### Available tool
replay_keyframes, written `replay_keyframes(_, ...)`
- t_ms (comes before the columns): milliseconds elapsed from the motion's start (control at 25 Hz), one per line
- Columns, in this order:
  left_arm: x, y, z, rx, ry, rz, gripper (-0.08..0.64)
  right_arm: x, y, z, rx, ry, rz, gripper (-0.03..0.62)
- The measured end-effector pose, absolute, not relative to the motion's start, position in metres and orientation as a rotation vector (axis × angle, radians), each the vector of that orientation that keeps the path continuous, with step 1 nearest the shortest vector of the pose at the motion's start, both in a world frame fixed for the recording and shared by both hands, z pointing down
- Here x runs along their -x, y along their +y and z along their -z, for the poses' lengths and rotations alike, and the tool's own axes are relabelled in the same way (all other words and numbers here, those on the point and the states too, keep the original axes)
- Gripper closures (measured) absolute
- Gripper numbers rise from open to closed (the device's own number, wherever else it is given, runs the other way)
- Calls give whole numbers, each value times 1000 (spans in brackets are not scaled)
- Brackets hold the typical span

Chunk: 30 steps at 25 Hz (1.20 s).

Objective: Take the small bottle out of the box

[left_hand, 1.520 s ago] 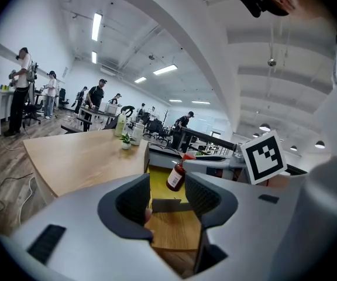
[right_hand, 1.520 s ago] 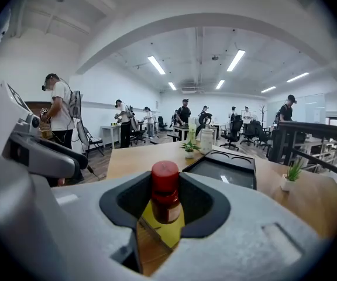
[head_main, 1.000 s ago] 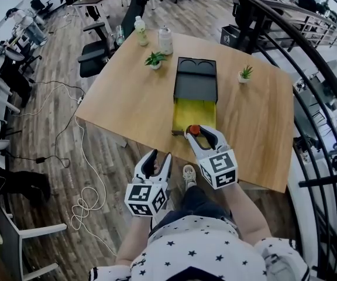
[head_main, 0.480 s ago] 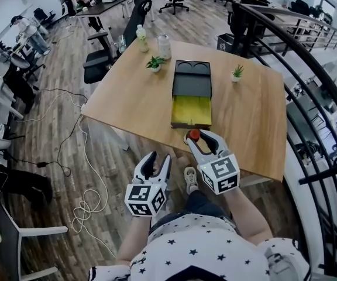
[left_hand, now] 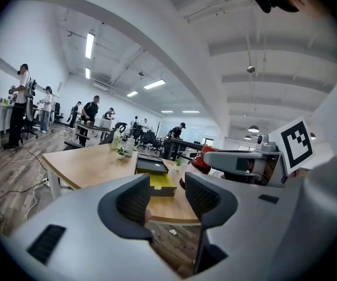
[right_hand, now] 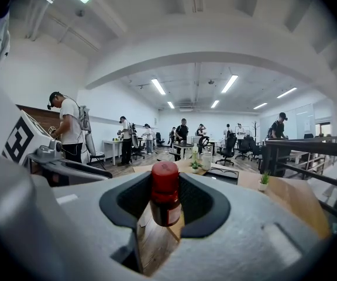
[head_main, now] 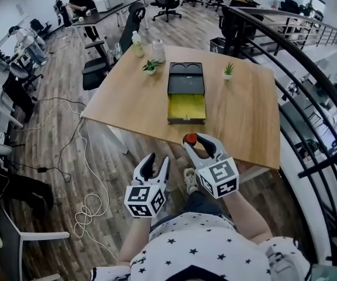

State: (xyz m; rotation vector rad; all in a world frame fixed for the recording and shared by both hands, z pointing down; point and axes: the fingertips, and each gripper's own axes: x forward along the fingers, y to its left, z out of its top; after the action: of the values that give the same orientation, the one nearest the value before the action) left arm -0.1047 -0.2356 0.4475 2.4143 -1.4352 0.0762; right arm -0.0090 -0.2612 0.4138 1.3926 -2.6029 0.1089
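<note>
White star-printed cloth of the person's shirt [head_main: 195, 247] fills the bottom of the head view. Just beyond it, the left gripper [head_main: 157, 164] hangs over the wood floor [head_main: 57, 157], its jaws apart with nothing between them. A little farther on and to its right, the right gripper [head_main: 196, 140] has its jaws closed on the small bottle [head_main: 190, 138]. Red-capped and dark-bodied, the bottle stands upright between the pads. It is out of the box, held in the air at the near edge of the wooden table [head_main: 244, 116].

Farther along the table sits the black box [head_main: 185, 78], its yellow drawer [head_main: 186, 106] pulled out toward the person. A left potted plant [head_main: 151, 67] and a right potted plant [head_main: 229, 70] flank the box's far end. At the table's far left corner stand a yellowish bottle [head_main: 137, 44] and a clear bottle [head_main: 158, 50]. Beyond them are office chairs, desks and standing people, and a black railing [head_main: 297, 57] curves along the right.
</note>
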Motion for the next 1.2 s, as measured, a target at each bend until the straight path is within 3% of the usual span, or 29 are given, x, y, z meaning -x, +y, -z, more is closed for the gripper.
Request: replay_keyframes(1200,106,-226,-444,-2441,-1394,-48,393,20,-244,-416,-1426,-2589,-106,451)
